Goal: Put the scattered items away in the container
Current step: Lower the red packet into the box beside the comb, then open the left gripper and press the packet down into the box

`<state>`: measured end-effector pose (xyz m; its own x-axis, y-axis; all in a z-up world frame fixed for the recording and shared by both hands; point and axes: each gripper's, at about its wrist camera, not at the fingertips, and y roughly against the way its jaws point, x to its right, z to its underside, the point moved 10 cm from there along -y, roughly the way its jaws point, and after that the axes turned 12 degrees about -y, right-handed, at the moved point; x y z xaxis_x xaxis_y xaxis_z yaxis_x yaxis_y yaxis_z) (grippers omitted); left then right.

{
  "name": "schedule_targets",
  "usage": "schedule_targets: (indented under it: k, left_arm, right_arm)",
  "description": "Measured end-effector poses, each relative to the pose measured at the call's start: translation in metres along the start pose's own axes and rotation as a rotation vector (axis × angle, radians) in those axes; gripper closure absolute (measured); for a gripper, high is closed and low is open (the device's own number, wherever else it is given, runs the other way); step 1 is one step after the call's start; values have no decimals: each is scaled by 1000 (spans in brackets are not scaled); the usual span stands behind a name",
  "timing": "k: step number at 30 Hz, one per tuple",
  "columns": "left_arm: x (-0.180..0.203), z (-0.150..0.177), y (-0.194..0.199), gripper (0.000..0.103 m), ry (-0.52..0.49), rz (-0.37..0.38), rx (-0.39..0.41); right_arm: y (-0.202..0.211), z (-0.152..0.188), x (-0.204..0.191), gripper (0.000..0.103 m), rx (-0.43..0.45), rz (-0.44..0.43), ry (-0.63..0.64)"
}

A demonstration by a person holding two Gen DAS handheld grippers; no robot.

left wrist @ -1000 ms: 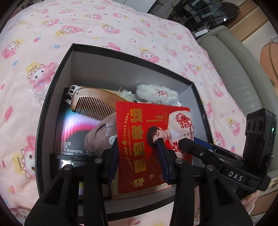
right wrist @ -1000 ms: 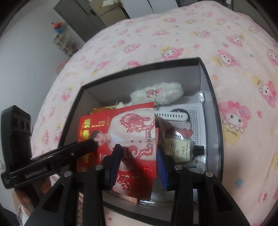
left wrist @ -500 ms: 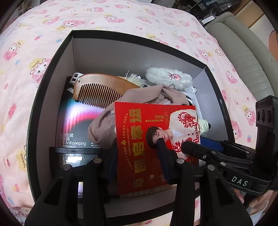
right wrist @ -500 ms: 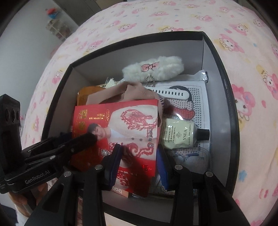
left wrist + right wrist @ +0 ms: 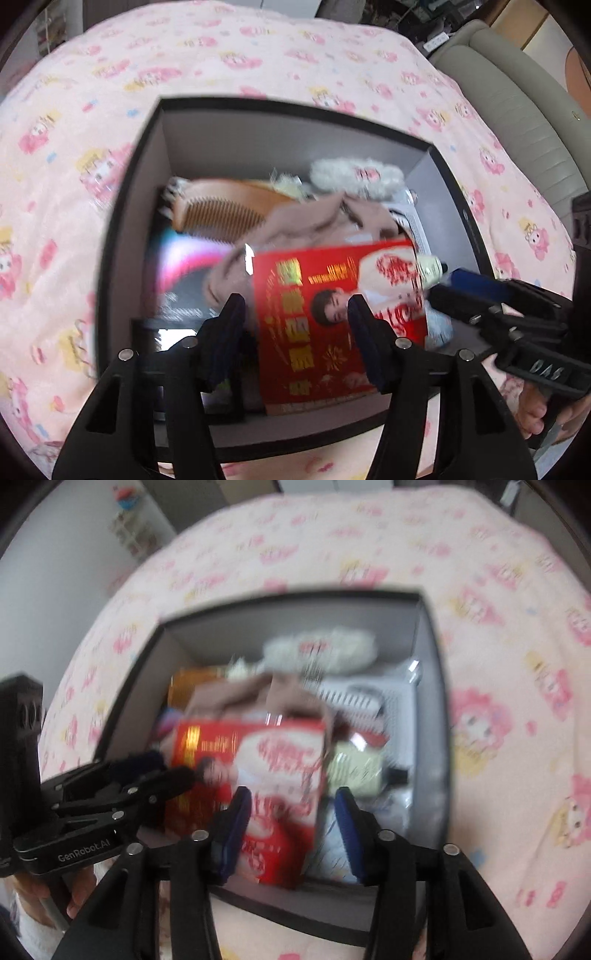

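A black box [image 5: 122,236] with grey inner walls sits on the pink bed; it also shows in the right wrist view [image 5: 432,686]. Inside lie a red packet [image 5: 325,317] with a man's picture, a beige cloth [image 5: 295,229], a wooden comb [image 5: 221,210], a white fluffy item [image 5: 354,173] and a small bottle [image 5: 354,771]. The red packet [image 5: 273,775] rests on top of the pile. My left gripper [image 5: 295,325] is open over the packet's near end. My right gripper [image 5: 291,827] is open over the packet's right part. Both views are blurred.
The pink cartoon-print bedspread [image 5: 258,55] surrounds the box on all sides. A grey-green sofa [image 5: 517,103] stands beyond the bed at the right. A shelf [image 5: 129,535] stands by the wall at the far left in the right wrist view.
Both grippers have pulled back and up from the box, so it looks smaller. The red packet now lies loose on the pile with both jaws open wider around it.
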<state>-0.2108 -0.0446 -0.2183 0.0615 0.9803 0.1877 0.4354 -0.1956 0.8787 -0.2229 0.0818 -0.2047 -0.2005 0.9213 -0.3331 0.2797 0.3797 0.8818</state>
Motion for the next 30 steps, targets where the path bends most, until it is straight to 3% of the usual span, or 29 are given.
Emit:
schedule_targets:
  k: [9, 11, 13, 16, 23, 27, 30]
  left_arm:
    - [-5, -27, -9, 47, -23, -33, 7]
    - [-10, -35, -9, 52, -6, -49, 19]
    - [-12, -42, -9, 59, 3, -67, 29]
    - [-13, -50, -10, 59, 4, -71, 47]
    - [-13, -43, -23, 59, -17, -76, -6]
    - [-1, -50, -32, 59, -50, -38, 12]
    - [2, -48, -45, 64, -57, -39, -38]
  right_arm:
    - [-16, -40, -7, 55, 90, -32, -36]
    - [-18, -46, -8, 55, 110, -44, -41]
    - [-20, -48, -11, 55, 113, -68, -45]
    - [-24, -50, -13, 55, 108, -82, -45]
    - [-41, -33, -13, 57, 14, -24, -5]
    - [-38, -39, -16, 57, 66, -34, 6]
    - [-36, -45, -19, 59, 115, -55, 6]
